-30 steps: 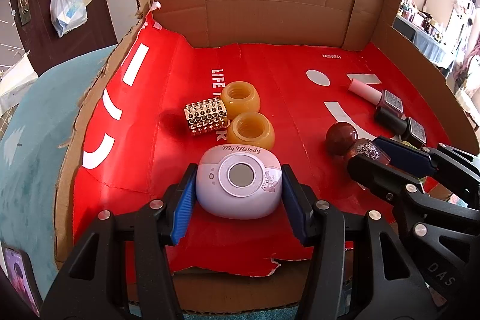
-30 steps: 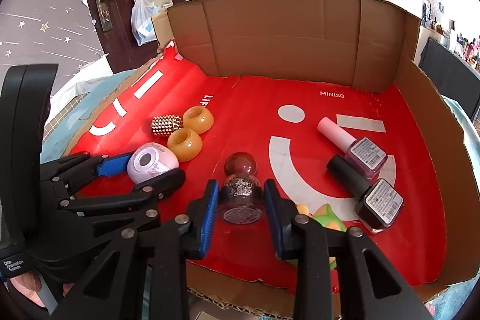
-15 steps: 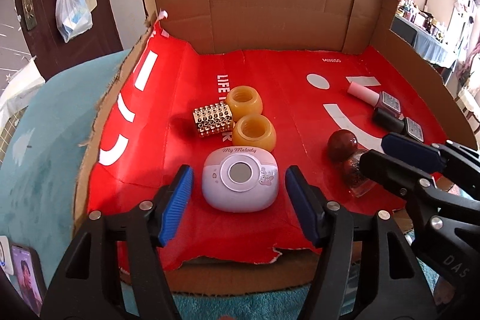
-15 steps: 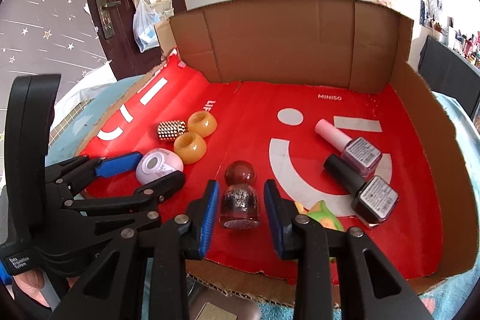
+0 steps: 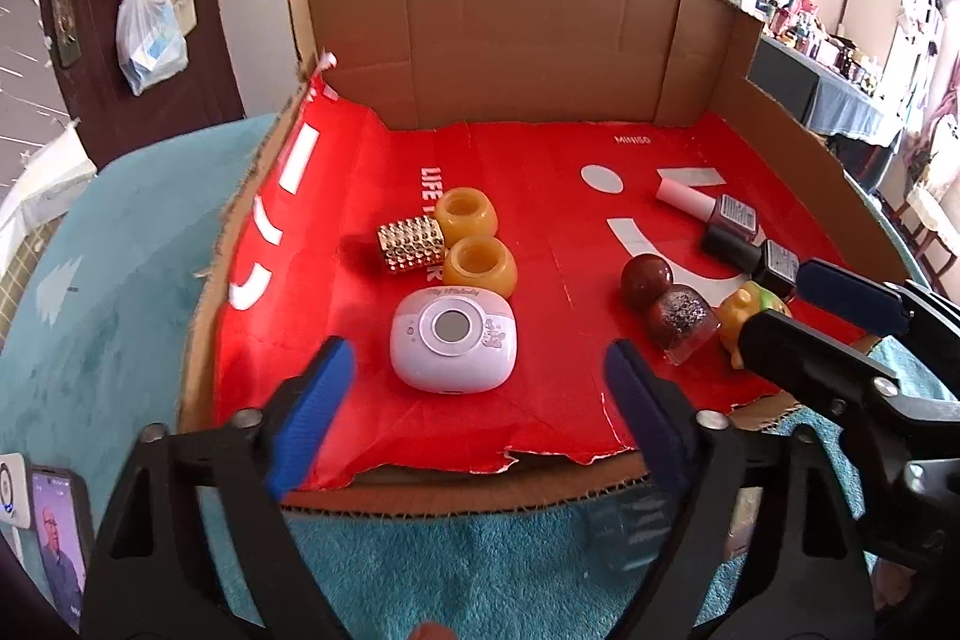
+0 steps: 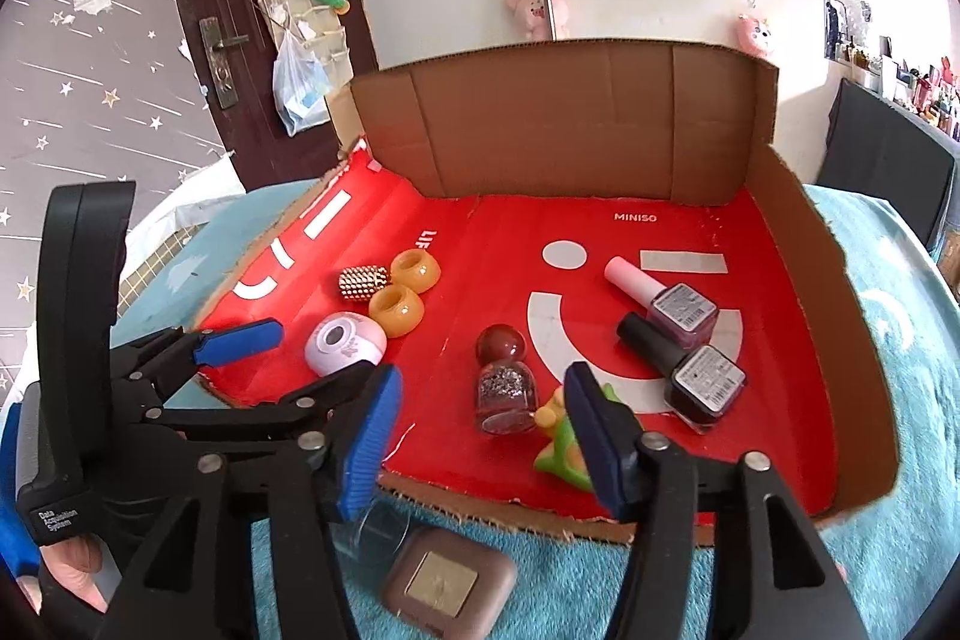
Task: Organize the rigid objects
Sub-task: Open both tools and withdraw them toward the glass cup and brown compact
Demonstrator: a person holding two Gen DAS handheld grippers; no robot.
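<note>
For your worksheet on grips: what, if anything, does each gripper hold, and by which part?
Nothing. The left gripper and right gripper have just been opening, both clear of the white device and glitter bottle.

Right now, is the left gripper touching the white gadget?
Apart. In the left wrist view, the left gripper has just been opening; red liner shows between each blue pad and the white gadget.

The cardboard tray [image 6: 798,232] has walls at the back and right; its near edge is low and gives open entry. The centre strip of the red liner [image 5: 540,196] is bare and passable from front to back. On the left, the white device [image 5: 453,340], two amber rings [image 5: 480,265] and a studded cylinder [image 5: 411,244] form a tight cluster. On the right, the glitter bottle [image 6: 505,388], toy [image 6: 561,439] and two polish bottles [image 6: 690,358] crowd the floor.
</note>
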